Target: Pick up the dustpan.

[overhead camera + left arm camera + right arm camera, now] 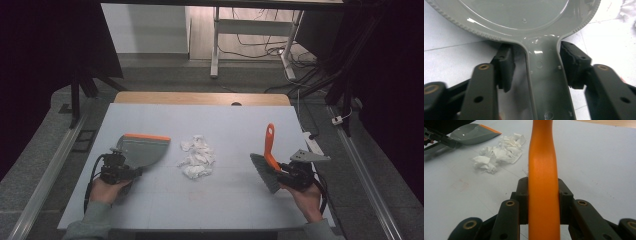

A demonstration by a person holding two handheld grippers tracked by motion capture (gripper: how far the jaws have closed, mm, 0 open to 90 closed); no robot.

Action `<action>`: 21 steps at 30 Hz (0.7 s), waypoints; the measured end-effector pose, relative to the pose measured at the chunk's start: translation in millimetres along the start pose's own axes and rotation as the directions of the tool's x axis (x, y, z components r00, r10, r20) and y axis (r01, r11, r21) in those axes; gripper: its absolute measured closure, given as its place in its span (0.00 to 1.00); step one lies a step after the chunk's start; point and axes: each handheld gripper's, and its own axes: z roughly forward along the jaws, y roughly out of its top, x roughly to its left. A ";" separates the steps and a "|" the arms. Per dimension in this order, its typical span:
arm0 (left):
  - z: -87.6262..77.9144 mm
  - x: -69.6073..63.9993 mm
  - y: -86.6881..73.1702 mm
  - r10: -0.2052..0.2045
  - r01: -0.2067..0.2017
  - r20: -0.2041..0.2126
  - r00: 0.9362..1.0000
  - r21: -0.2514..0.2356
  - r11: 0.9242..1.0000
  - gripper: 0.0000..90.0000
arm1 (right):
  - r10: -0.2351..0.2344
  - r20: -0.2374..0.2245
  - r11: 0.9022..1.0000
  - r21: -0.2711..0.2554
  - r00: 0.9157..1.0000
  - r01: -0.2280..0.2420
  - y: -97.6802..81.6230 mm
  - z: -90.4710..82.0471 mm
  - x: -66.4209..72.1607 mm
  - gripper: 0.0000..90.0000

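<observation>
Left claw point(131, 172): positioned at the handle of the grey dustpan point(142, 150), which lies flat on the tabletop point(235, 125) at its left side, orange lip turned away from the person. In the left gripper view the dustpan handle point(547, 72) runs between the two jaws. The pad on one side sits against the handle edge; the pad on the other side stands off it with a visible gap. The jaws are part-way in but not clamped, so the dustpan is not gripped.

Right claw point(280, 172): clamped together on the orange handle of the brush point(269, 150). In the right gripper view both pads press flat against the handle point(543, 195), one on each side, with no gap. In the high view the handle slants upward and away from the person, and the grey bristle head point(265, 172) hangs low near the tabletop, just left of the claw.

Between the two tools, near the middle of the tabletop, lies a heap of crumpled white paper point(197, 157). It is apart from both the dustpan and the brush, somewhat nearer the dustpan's open edge.

The person's hands enter from the near edge, one on each claw body, with cables trailing back.
</observation>
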 end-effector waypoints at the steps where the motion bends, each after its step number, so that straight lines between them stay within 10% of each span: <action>1: -0.4 0.4 0.0 0.000 0.000 0.006 1.000 -0.004 1.000 0.56 | 0.000 0.000 1.000 0.000 1.000 0.000 0.0 0.0 0.0 0.78; 21: -1.7 8.2 -2.0 0.003 -0.002 0.044 0.999 -0.029 1.000 0.69 | 0.001 -0.004 1.000 0.007 1.000 -0.001 -1.4 1.7 0.4 0.78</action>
